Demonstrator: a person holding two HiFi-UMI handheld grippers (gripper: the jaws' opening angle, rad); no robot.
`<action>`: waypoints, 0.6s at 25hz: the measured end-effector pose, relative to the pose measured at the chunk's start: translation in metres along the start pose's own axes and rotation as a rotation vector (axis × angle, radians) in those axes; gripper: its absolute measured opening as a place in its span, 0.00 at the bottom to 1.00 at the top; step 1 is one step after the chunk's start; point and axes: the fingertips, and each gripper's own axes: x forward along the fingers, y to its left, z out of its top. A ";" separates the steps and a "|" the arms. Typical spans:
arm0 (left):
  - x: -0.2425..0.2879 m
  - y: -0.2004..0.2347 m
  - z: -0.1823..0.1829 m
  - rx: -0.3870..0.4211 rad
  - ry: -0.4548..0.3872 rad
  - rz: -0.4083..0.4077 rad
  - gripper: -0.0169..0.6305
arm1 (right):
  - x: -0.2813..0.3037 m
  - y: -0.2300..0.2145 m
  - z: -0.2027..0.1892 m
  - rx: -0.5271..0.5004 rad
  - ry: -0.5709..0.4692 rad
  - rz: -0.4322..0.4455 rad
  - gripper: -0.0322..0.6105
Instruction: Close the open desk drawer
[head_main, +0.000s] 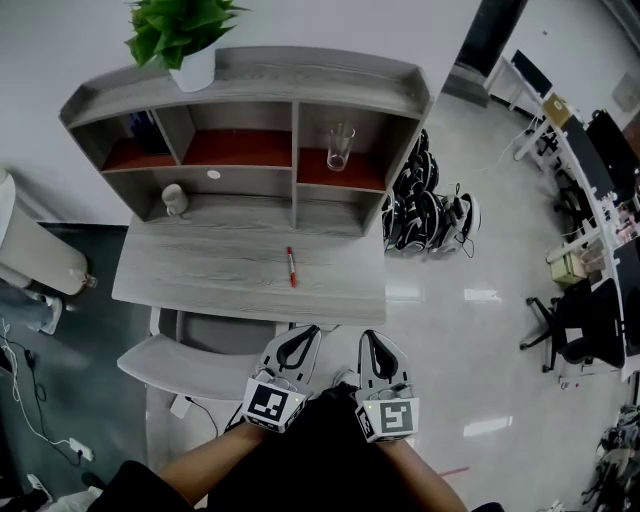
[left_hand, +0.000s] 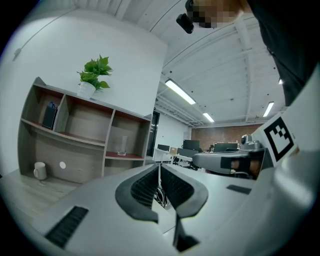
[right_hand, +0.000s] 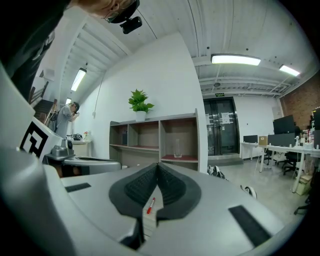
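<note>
Head view looks down on a grey desk (head_main: 200, 270) with shelves (head_main: 250, 100) at its back. Both grippers are low in the picture, at 6 o'clock. They are side by side and point at the desk.

The left gripper (head_main: 305, 332) has its fingers pressed tight together, with nothing in them. The right gripper (head_main: 368, 336) is the same: fingers closed, holding nothing. In the left gripper view and the right gripper view, the two dark pads meet in a thin line.

The open drawer (head_main: 215, 330) sticks out from under the front edge of the desk. It is at 9 o'clock from the left gripper, near it but not touching. A pale chair (head_main: 175, 362) sits just in front of the drawer, at 8 o'clock from the left gripper.

A red pen (head_main: 291, 266) lies on the desk at 12 o'clock from the grippers. A white mug (head_main: 174, 199) stands on the desk at 11 o'clock. A glass (head_main: 339, 147) stands in the right shelf box, at 12 o'clock. A green plant (head_main: 180, 28) in a white pot sits on top of the shelves, far off at 11 o'clock.
</note>
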 end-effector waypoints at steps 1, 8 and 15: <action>-0.001 0.000 -0.001 0.001 0.003 0.000 0.06 | -0.001 -0.001 -0.002 0.002 0.005 -0.007 0.08; -0.004 0.003 -0.006 -0.008 0.019 0.012 0.06 | -0.007 -0.007 -0.008 0.013 0.020 -0.049 0.08; -0.005 0.002 -0.008 -0.012 0.024 0.007 0.06 | -0.009 -0.007 -0.007 0.004 0.025 -0.062 0.08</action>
